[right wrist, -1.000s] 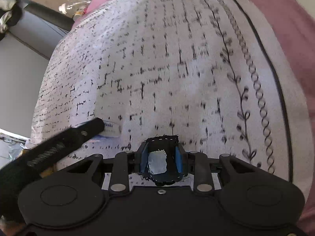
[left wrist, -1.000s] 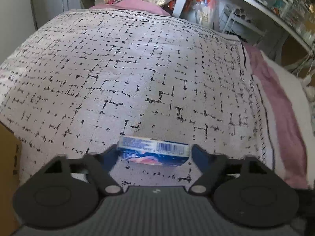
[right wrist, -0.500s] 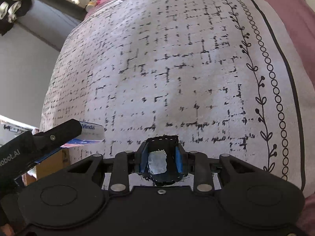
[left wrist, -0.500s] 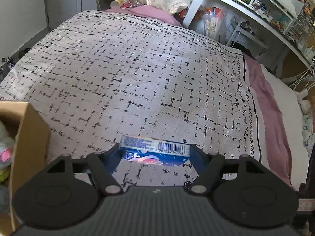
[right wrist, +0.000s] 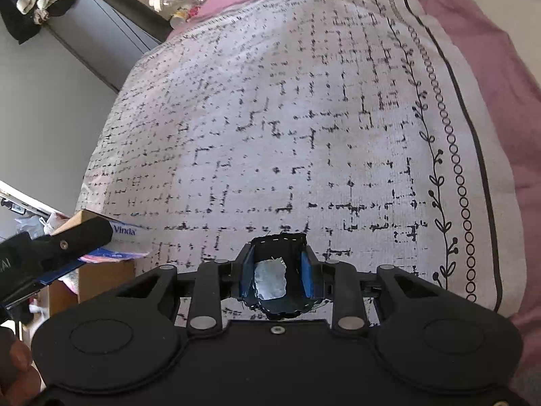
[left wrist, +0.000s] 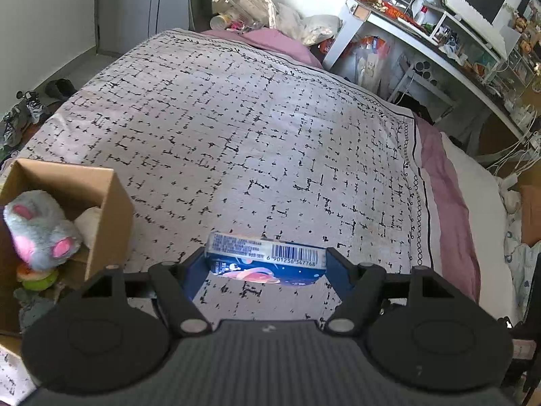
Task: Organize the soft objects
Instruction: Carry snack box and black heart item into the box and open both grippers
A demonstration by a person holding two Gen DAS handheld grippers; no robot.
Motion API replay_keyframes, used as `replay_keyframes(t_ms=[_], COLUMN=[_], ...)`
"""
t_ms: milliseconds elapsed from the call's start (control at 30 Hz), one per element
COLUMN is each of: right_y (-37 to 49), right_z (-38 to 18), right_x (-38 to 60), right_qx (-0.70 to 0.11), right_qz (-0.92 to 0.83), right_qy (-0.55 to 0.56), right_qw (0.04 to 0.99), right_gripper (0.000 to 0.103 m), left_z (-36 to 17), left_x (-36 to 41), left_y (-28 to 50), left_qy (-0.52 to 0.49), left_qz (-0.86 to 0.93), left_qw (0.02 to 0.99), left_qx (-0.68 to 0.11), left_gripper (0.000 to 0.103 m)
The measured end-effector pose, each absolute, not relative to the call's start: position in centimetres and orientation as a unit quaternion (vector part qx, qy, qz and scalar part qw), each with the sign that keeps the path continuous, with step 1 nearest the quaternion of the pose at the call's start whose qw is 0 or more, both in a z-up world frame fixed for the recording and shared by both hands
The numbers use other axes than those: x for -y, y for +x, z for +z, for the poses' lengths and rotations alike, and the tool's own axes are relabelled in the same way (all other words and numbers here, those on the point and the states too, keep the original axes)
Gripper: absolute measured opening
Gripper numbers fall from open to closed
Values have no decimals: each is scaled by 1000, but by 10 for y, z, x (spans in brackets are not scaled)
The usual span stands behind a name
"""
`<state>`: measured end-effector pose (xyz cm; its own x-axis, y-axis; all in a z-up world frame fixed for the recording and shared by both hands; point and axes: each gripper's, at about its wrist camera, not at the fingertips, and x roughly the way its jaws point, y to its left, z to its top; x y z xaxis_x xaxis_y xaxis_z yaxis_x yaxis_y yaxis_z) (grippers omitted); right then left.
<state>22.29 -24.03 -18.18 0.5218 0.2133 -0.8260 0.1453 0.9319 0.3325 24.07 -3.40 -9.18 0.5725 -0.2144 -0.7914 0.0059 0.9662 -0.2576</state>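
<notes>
My left gripper (left wrist: pixel 265 264) is shut on a blue tissue pack (left wrist: pixel 267 258) with a barcode, held above the patterned bedspread (left wrist: pixel 236 128). A cardboard box (left wrist: pixel 111 203) stands at the left, holding a grey and pink plush toy (left wrist: pixel 37 230). My right gripper (right wrist: pixel 277 270) is shut on a dark fabric piece (right wrist: pixel 275 280) with a pale patch. In the right wrist view the tissue pack (right wrist: pixel 125 233) and the left gripper's finger (right wrist: pixel 77 237) show at the left, over the box edge (right wrist: pixel 101 275).
The bed's pink sheet (left wrist: pixel 449 209) runs along the right side. A cluttered white desk and shelves (left wrist: pixel 439 23) stand beyond the bed. Shoes (left wrist: pixel 20 118) lie on the floor at the left. Bottles and bags (left wrist: pixel 243 6) sit at the bed's far end.
Both grippers have risen and pulled back from the bedspread. The left gripper, with the tissue pack, has moved toward the cardboard box, which has come into view with the plush toy.
</notes>
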Motion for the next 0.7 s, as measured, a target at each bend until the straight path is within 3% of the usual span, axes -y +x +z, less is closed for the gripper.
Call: replay_keyframes(t_ms=[700], right_y=[205], right_z=[-138], right_x=[161], right_qx=[-453], right_qz=[41], right_qy=[142], right_qw=[879], right_gripper=[29], left_z=[-66], left_x=[-44], left_y=[204], left_qy=[-163], left_qz=[-46], left_qw=[881], left_qx=[-441], left_gripper=[72])
